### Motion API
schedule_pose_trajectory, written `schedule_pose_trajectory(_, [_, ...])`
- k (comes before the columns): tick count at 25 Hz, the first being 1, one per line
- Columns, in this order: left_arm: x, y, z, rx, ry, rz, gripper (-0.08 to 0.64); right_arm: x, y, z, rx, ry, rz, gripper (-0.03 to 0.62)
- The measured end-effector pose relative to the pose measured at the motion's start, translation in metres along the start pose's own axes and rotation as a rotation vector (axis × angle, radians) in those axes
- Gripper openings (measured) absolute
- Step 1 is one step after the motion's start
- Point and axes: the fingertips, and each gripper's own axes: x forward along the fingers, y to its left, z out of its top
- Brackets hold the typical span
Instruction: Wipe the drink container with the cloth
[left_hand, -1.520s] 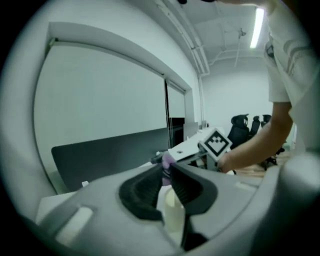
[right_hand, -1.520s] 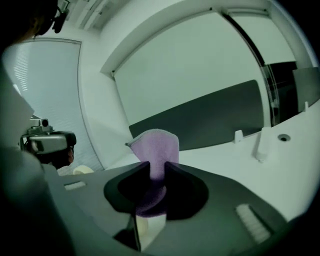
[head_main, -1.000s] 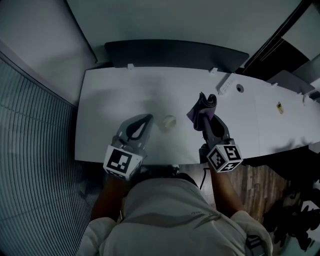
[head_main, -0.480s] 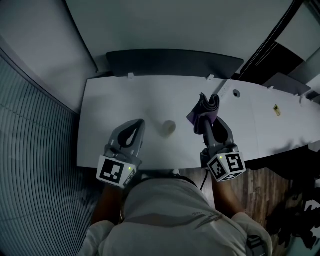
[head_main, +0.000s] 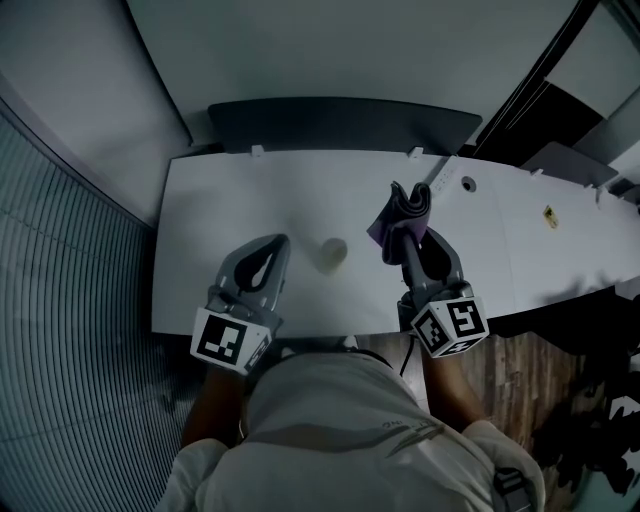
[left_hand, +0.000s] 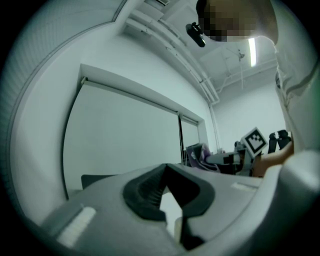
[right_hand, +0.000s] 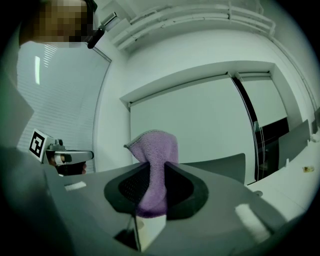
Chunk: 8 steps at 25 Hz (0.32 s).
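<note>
A small pale drink container (head_main: 333, 252) stands on the white table (head_main: 240, 200), between the two grippers. My right gripper (head_main: 408, 232) is shut on a purple cloth (head_main: 402, 213) that sticks up past its tips; in the right gripper view the cloth (right_hand: 155, 170) is pinched between the dark pads. My left gripper (head_main: 277, 245) is shut with nothing in it, its tip just left of the container. In the left gripper view my gripper's (left_hand: 164, 176) jaws meet, and the container is not visible there.
A dark chair back (head_main: 340, 118) stands behind the table's far edge. A power strip (head_main: 443, 178) and a round hole (head_main: 468, 185) sit at the table's back right. A second white desk (head_main: 560, 230) adjoins on the right. Ribbed wall panelling lies to the left.
The view has shifted slightly. My left gripper has drawn back a little toward the table's near edge. The right gripper still holds the cloth in about the same place.
</note>
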Motion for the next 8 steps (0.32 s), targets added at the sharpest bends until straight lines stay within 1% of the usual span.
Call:
schedule_pose_trajectory(2, [-0.0016,-0.0014,-0.0007,0.005,0.007,0.001,0.003,-0.0015,0.0013,0.0008,-0.001,0.003,0.003,0.089])
schedule_pose_trajectory(4, [-0.0023,-0.0028,0.0000,-0.005,0.015,0.006,0.003,-0.0030,0.0027,0.0019,-0.006,0.005,0.008,0.089])
schedule_pose_trajectory(8, [-0.0012,-0.0070,0.0083,-0.011,-0.007,-0.003,0.003,-0.0047,0.0049,0.0029,-0.013,0.003,0.022,0.089])
